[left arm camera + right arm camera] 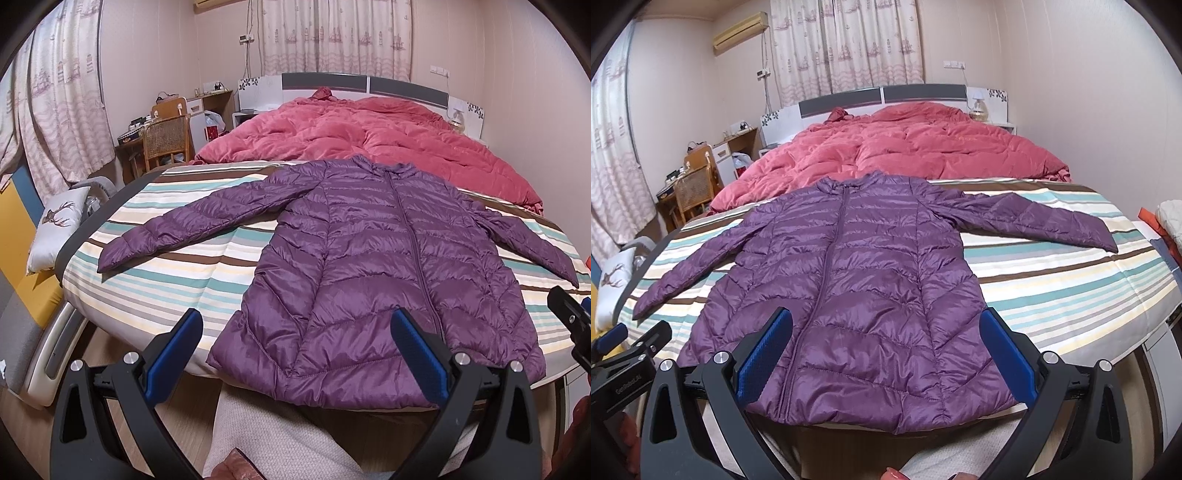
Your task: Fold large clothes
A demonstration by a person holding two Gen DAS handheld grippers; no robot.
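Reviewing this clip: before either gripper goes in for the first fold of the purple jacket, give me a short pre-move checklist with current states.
1. Purple down jacket lies flat, front up, on the striped bedsheet: ok.
2. Zipper closed along its length: ok.
3. Both sleeves spread out to the sides, none tucked under the body: ok.
4. Left gripper open and empty, hovering near the hem: ok.
5. Right gripper open and empty, hovering near the hem: ok.
6. Red quilt clear of the jacket: not ok, it meets the collar.
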